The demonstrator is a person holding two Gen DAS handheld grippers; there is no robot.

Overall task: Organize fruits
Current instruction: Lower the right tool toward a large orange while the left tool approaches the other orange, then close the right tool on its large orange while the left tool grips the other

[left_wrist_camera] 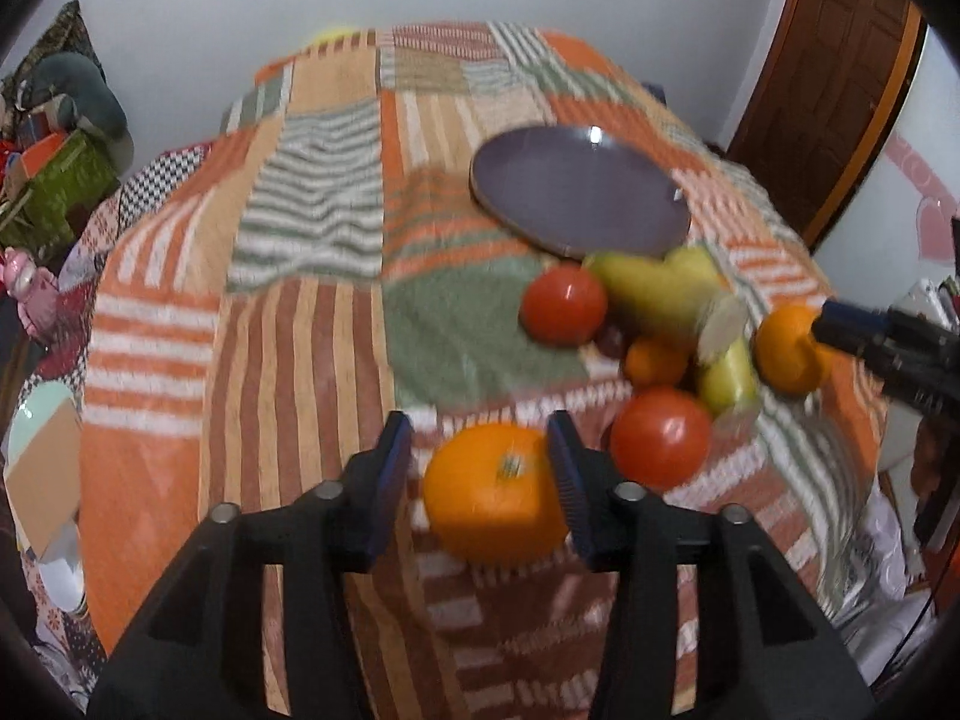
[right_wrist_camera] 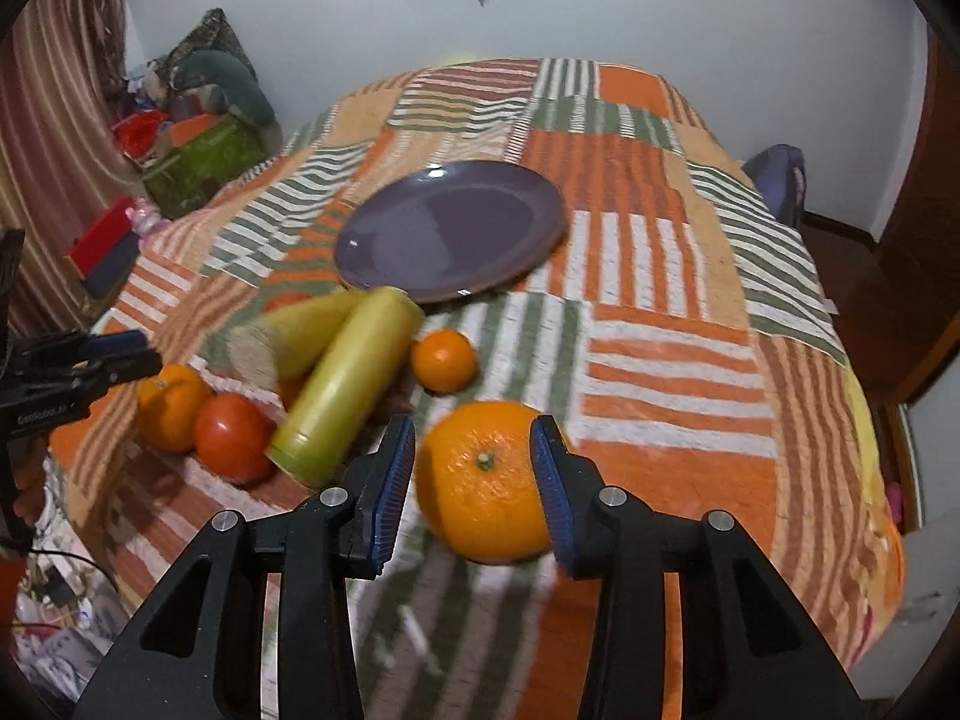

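Both grippers straddle an orange each, neither clamped yet.

Left gripper (left_wrist_camera: 480, 450): fingers spread either side of the left orange (left_wrist_camera: 489, 498), stem up, sitting on the cloth-covered counter (left_wrist_camera: 312, 360). The right-hand pad touches the peel and the left-hand pad stands just clear, so it's centred a bit off; no squeeze.

Right gripper (right_wrist_camera: 474, 438): same story on the right orange (right_wrist_camera: 483, 492). One pad is on the skin with a small gap at the other; not gripping.

Key geometry: the purple plate (right_wrist_camera: 450, 228) has nothing on it and lies farther out from both. It's ahead and to the right of the left fingers, ahead and slightly left of the right ones. The loose pile sits in between: tomatoes (left_wrist_camera: 564, 306), pears (right_wrist_camera: 342, 384) and a small tangerine (right_wrist_camera: 444, 360).

My read: the oranges are round, so there's no axis to align. Close, lift clear of the pile, then carry forward. The right side looks like the shorter, cleaner run. The left has to clear the near tomato (left_wrist_camera: 660, 435) just beside its right finger.
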